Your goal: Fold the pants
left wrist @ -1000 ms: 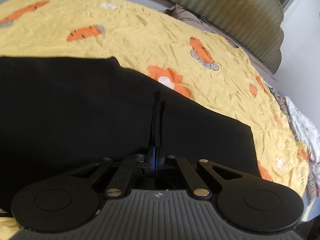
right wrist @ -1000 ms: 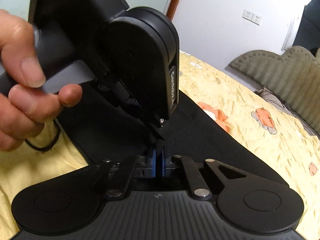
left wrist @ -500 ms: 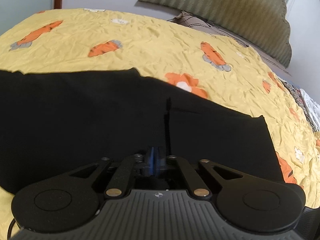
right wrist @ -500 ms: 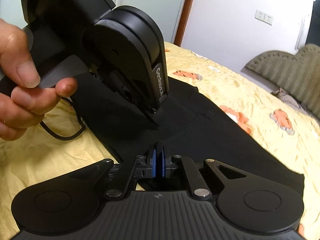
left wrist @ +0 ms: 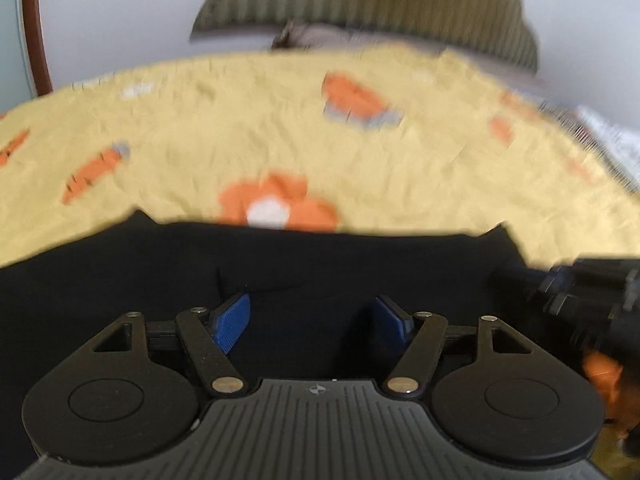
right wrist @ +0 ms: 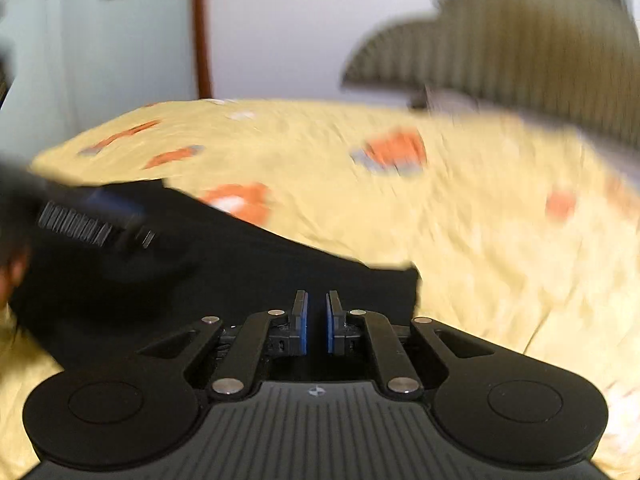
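On yellow carrot-print bedsheet (left wrist: 280,128), folded black cloth pants (left wrist: 320,264): left gripper (left wrist: 312,320) jaws just opened wide, nothing held; right gripper (right wrist: 316,322) nearly closed, small gap, empty. Fold laid; next, regrasp edge for another fold.

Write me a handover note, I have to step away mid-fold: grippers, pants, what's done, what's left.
Left gripper: jaws have just been opening, now wide, empty, over the pants.
Right gripper: barely open, empty, at a pants corner.
Pants: flat on the sheet, released.
Done: a fold appears laid.
Left: likely one more fold; check edges.
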